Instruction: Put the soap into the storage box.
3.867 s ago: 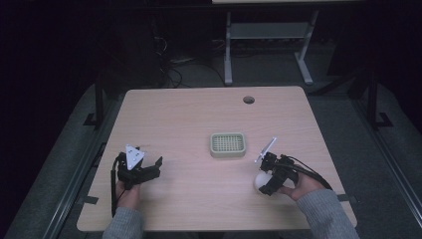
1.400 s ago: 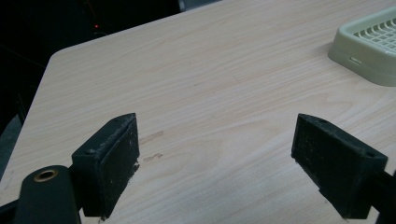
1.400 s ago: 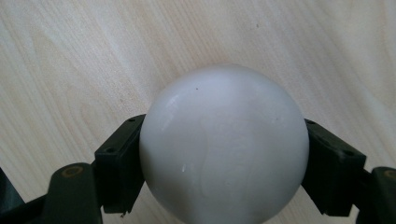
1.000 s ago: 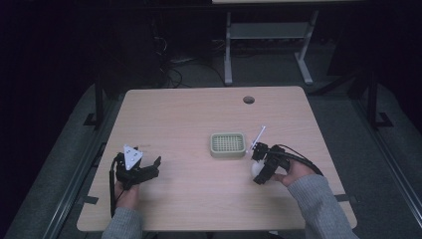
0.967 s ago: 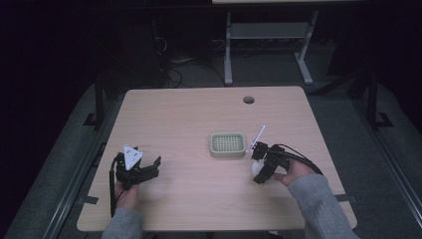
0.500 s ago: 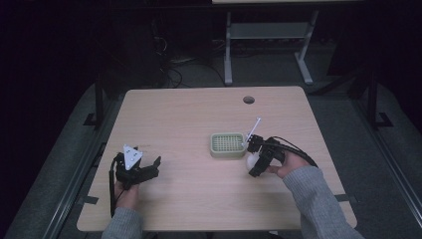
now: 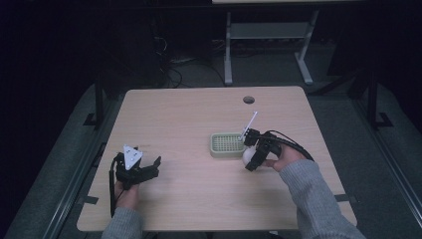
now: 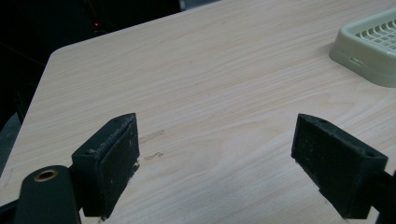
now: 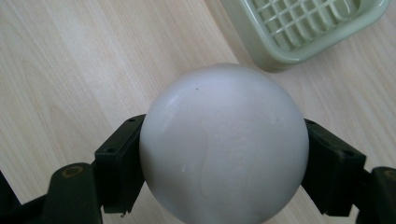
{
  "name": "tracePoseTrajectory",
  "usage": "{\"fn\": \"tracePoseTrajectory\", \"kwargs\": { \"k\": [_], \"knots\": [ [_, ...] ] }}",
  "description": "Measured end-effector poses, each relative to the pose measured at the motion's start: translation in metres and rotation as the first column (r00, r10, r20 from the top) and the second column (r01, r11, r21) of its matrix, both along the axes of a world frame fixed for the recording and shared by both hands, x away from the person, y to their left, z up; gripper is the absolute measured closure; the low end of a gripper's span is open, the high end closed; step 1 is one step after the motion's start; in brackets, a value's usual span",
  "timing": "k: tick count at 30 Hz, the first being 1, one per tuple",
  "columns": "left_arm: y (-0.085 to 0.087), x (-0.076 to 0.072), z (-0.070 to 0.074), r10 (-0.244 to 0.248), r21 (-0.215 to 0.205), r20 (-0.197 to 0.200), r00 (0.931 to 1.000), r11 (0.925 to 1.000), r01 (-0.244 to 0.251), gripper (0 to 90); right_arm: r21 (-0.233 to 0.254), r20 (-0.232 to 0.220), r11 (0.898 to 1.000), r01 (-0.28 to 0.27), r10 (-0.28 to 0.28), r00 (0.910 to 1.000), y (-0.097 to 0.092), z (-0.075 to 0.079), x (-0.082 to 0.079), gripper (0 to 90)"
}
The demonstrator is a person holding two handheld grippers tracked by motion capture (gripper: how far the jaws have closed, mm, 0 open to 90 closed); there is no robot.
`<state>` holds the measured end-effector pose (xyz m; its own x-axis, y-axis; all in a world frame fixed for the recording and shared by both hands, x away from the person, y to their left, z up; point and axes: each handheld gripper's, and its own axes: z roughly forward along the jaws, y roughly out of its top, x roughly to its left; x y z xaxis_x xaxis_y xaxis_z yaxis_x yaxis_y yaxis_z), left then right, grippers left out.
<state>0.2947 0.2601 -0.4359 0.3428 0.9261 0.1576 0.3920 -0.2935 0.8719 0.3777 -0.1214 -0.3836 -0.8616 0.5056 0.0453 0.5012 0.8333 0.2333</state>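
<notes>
Table (image 7: 189, 124) | right gripper (image 7: 250, 158) carried ball (image 7: 247, 156) up beside tray (image 7: 226, 144)

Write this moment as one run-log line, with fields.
right gripper: shut on white ball, beside green tray | left gripper: open, holding nothing, over table

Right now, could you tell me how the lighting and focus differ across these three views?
High view: table lit, surroundings nearly black, slightly soft. Left gripper view: even light, wood grain sharp. Right gripper view: white ball bright and close, tray beyond reasonably sharp.
</notes>
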Motion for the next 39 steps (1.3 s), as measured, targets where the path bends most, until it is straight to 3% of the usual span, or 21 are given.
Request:
{"fn": "tracePoseTrajectory", "kwargs": {
  "k": [12,39],
  "knots": [
    [0.001,0.000,0.000,0.003,-0.002,0.001,1.0000,1.0000,-0.003,14.8,0.036,0.007,0.999,0.008,-0.008,0.9999,0.002,0.007,0.008,23.5],
    [0.000,0.000,0.001,0.001,0.002,0.001,1.0000,1.0000,-0.001,14.8,0.006,-0.003,1.000,-0.002,0.002,1.0000,0.023,0.023,0.034,23.5]
  ]
}}
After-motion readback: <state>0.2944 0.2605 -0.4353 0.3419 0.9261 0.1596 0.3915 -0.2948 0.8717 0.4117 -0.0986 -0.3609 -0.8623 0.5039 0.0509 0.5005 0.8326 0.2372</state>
